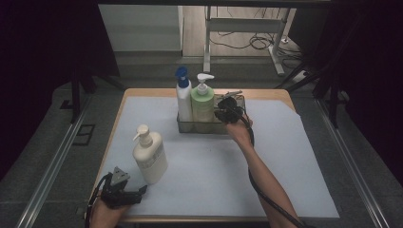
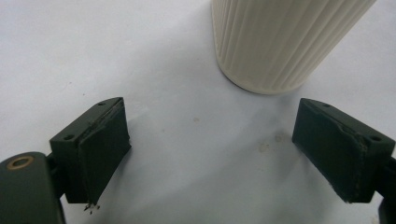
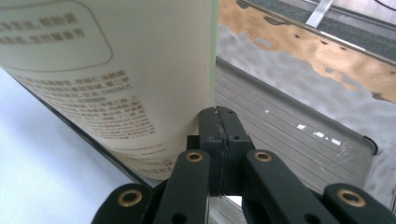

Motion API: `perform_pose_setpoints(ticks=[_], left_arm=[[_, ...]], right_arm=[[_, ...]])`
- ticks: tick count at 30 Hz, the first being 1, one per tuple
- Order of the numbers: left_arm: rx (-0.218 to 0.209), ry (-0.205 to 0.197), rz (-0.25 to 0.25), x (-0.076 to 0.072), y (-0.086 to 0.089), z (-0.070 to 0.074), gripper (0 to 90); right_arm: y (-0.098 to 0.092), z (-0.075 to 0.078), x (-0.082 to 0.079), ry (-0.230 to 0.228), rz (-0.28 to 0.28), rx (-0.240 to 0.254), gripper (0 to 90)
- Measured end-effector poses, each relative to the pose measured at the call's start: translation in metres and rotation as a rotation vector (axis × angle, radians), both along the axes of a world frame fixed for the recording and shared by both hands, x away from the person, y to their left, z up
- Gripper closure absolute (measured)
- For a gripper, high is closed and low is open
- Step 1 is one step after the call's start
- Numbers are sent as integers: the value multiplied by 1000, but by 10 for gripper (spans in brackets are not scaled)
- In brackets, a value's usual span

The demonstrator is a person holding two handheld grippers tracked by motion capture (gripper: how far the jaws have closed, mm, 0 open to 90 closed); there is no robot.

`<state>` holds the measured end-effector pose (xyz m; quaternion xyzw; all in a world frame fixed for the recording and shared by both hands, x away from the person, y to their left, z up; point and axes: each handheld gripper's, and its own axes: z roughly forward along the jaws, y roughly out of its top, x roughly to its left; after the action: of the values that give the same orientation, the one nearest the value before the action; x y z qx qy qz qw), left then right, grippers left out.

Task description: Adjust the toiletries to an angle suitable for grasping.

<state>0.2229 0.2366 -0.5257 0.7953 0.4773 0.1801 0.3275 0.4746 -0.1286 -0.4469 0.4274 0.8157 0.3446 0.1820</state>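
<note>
A cream pump bottle [image 1: 149, 156] stands on the table's white mat [image 1: 209, 166], just ahead of the left gripper [image 2: 212, 154] — jaws wide, empty. The right gripper [image 3: 219, 128], shut on nothing, sits at the clear tray [image 3: 327, 154] beside the green bottle [image 3: 116, 79]. Centre the jaws low around the cream bottle — then close.

Three pump bottles stood on the table: one cream bottle [image 1: 150, 156] out on the white mat, plus one white bottle with a blue pump [image 1: 183, 97] and one green bottle [image 1: 203, 102] inside the tray. There was one clear tray [image 1: 202, 127]. Two grippers were counted, the left gripper [image 1: 124, 192] and the right gripper [image 1: 227, 111].
</note>
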Motion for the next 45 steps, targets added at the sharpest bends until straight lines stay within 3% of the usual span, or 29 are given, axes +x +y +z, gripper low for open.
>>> perform_pose_setpoints(ticks=[13, 28, 35, 45], left_arm=[[-3, 0, 1, 0, 0, 0, 107], [-3, 1, 0, 0, 0, 0, 107], [-4, 2, -1, 0, 0, 0, 107], [-4, 3, -3, 0, 0, 0, 107]], right_arm=[[-10, 7, -1, 15, 3, 32, 818], [-24, 22, -22, -29, 46, 38, 698], [-27, 29, -39, -40, 79, 50, 556], [-35, 33, -60, -39, 124, 43, 280]])
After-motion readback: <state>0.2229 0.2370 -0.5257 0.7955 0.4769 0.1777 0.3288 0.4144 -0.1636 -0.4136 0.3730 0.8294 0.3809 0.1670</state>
